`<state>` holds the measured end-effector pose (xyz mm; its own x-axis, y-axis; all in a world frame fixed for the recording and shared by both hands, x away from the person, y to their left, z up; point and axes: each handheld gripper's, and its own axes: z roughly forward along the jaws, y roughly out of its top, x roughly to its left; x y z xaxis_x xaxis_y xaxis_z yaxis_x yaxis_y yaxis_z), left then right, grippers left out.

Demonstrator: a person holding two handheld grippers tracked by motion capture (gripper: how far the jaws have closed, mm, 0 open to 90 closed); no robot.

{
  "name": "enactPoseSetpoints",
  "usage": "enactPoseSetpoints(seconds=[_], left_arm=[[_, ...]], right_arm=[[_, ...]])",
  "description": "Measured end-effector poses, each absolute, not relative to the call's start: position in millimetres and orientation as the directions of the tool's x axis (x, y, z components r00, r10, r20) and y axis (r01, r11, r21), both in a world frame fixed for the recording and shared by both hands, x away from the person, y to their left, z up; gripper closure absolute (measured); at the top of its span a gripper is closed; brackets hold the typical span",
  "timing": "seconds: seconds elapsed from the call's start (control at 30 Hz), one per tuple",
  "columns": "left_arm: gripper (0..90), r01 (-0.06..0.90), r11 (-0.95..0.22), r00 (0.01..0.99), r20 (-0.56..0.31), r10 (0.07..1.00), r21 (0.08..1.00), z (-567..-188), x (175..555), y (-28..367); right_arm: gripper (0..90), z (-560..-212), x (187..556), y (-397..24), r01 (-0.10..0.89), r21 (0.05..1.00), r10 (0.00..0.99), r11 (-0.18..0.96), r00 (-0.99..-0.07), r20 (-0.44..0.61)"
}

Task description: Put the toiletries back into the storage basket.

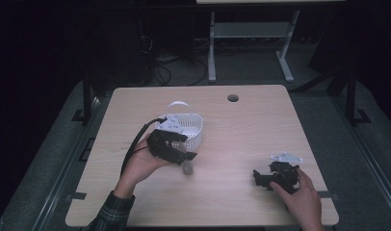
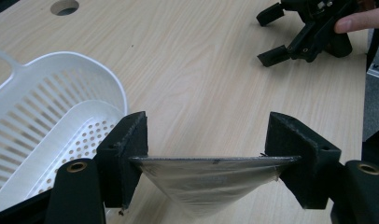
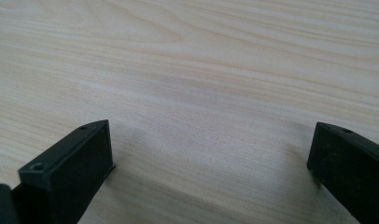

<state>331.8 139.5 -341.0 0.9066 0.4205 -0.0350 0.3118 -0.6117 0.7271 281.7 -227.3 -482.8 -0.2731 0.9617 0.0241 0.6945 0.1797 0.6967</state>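
1. While the left gripper (image 2: 208,161) clamps a clear cone-shaped cup (image 2: 211,179) at lower centre, its rim spans both jaws and its tip points down.
2. Beside it sits the white basket (image 2: 52,121).
3. At upper right, the right gripper (image 2: 271,35) rests with jaws spread.

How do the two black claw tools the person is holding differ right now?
The left gripper grips a clear, flat-edged object between its jaws, beside the white basket; the right gripper holds nothing, its jaws spread over bare table. Both are black, hand-held and low over the wood.
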Motion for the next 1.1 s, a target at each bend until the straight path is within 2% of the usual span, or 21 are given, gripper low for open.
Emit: enactPoseSetpoints(seconds=[1.1], left_arm=[[29.6,0.372,-0.567,0.851,-0.027,0.524,0.735,-330,340,190]], right_arm=[[0.0,-483,282,-227,0.695,0.696,0.962,0.179,-0.273,0.025]])
